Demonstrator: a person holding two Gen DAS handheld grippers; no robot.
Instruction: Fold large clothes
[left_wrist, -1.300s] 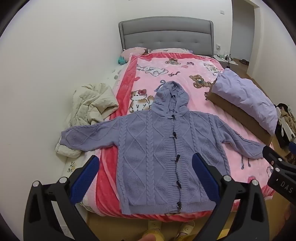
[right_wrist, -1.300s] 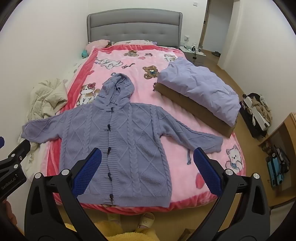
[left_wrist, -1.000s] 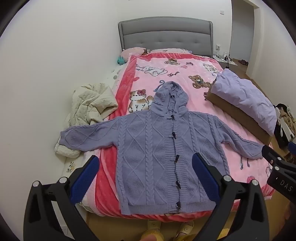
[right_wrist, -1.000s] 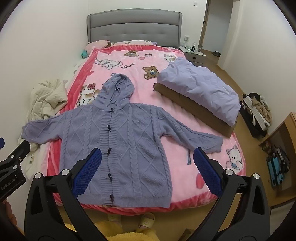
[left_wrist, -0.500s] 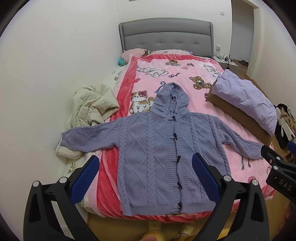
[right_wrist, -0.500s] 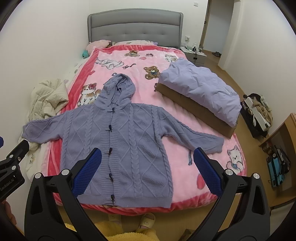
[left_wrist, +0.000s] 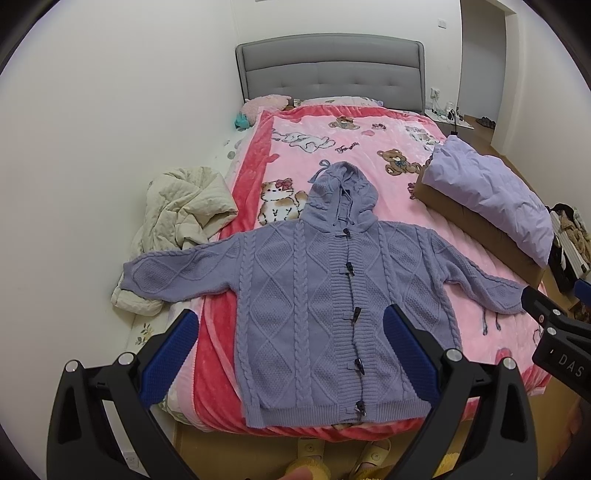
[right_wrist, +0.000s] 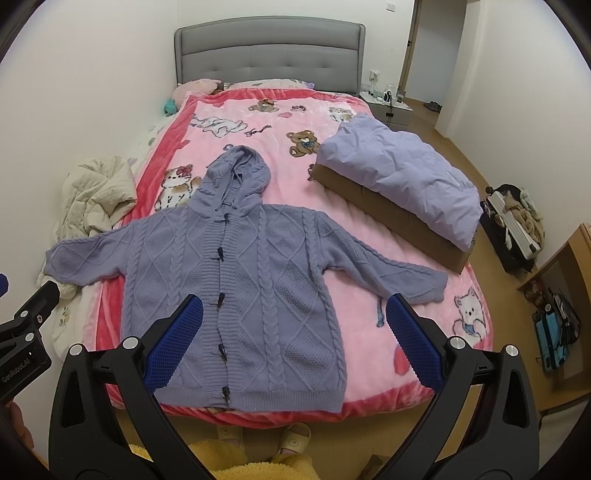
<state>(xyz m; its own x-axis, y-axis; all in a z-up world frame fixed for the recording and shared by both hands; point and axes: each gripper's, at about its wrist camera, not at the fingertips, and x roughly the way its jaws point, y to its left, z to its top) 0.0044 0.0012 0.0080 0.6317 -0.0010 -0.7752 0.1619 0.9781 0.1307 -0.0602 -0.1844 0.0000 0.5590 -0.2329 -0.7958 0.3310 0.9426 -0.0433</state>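
Note:
A lavender cable-knit hooded cardigan (left_wrist: 325, 295) lies flat, front up, on the pink blanket (left_wrist: 351, 147) at the foot of the bed, sleeves spread to both sides, hood toward the headboard. It also shows in the right wrist view (right_wrist: 236, 288). My left gripper (left_wrist: 291, 332) is open and empty, held above the cardigan's lower hem area. My right gripper (right_wrist: 295, 321) is open and empty, above the cardigan's right lower part. Each gripper's body shows at the edge of the other's view.
A folded lilac quilt (right_wrist: 399, 173) on a brown slab lies on the bed's right side. A crumpled cream quilt (left_wrist: 181, 206) sits at the left edge against the wall. Luggage (right_wrist: 513, 225) and a wooden cabinet (right_wrist: 561, 280) stand on the floor to the right. Slippers (right_wrist: 291, 439) show below.
Both views have shifted only slightly. The cardigan has not moved and both grippers stay open.

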